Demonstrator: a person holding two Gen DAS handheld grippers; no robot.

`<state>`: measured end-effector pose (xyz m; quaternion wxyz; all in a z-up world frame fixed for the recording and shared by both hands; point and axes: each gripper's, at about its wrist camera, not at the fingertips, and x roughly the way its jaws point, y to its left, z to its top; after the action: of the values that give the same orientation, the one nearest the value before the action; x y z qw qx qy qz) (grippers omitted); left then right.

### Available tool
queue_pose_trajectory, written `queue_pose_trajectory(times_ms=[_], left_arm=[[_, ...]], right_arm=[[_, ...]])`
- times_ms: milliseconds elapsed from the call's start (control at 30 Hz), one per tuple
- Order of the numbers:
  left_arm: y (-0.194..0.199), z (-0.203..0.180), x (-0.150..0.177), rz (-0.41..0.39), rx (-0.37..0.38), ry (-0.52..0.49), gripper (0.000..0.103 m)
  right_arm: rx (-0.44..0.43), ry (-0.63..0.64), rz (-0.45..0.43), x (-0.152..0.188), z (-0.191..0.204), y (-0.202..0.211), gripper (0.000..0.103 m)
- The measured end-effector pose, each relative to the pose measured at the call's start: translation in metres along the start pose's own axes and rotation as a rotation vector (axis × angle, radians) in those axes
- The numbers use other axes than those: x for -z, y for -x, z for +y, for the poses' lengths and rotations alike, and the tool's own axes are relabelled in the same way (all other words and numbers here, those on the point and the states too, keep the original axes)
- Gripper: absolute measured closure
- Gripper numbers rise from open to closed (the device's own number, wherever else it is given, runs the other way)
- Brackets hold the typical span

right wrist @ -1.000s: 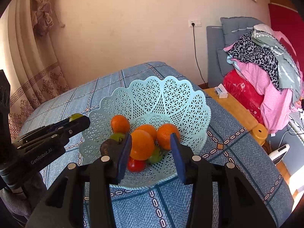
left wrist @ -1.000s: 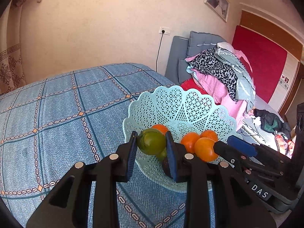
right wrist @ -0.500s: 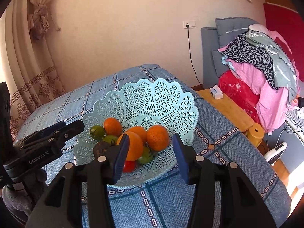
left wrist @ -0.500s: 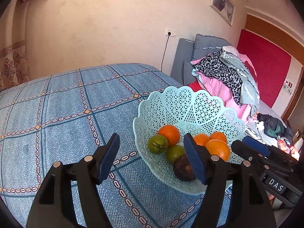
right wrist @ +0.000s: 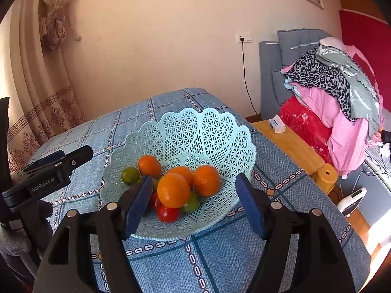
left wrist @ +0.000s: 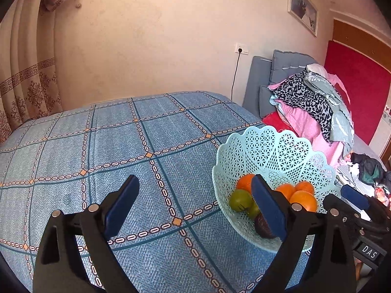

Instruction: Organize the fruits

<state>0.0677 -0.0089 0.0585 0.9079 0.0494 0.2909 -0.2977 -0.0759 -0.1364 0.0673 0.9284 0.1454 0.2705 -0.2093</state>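
Fruits now all lie in the basket; the green one left the left tongs, which have drawn back, gaping and empty. Right tongs hang open before the pile, so organizing looks nearly done

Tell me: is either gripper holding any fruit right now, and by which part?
Nothing is held. Left gripper and right gripper are both open and empty; the fruit sits in the basket.

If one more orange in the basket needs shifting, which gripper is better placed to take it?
Probably the right. The right gripper is open and its fingers frame the front orange in the basket. The left gripper, also open, points mostly at bare bedspread beside it.
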Motion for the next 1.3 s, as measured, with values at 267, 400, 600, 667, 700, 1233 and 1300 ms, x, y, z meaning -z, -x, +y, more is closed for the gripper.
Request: queue_pose_trajectory(times_ms=[267, 400, 600, 667, 700, 1233, 1300], left_arm=[[0.013, -0.010, -0.002, -0.018, -0.046, -0.078, 0.004], [0.019, -0.018, -0.002, -0.025, -0.054, -0.127, 0.003], [0.029, -0.025, -0.003, -0.032, -0.036, -0.162, 0.003], [0.032, -0.026, -0.003, -0.034, -0.036, -0.179, 0.003], [0.034, -0.026, -0.003, -0.036, -0.037, -0.188, 0.003], [0.050, -0.035, -0.001, -0.053, -0.070, -0.322, 0.003], [0.051, -0.035, 0.000, -0.055, -0.070, -0.330, 0.003]], right_arm=[[0.001, 0.010, -0.003, 0.001, 0.000, 0.006, 0.022], [0.003, 0.012, -0.003, 0.001, -0.001, 0.008, 0.016], [0.021, 0.010, 0.007, 0.002, -0.004, 0.011, 0.012], [0.019, 0.010, 0.015, 0.003, -0.005, 0.011, 0.011], [0.017, 0.008, 0.018, 0.003, -0.005, 0.011, 0.008], [0.091, 0.120, 0.000, 0.013, 0.008, 0.017, 0.005], [0.114, 0.125, -0.006, 0.013, 0.009, 0.020, 0.005]])
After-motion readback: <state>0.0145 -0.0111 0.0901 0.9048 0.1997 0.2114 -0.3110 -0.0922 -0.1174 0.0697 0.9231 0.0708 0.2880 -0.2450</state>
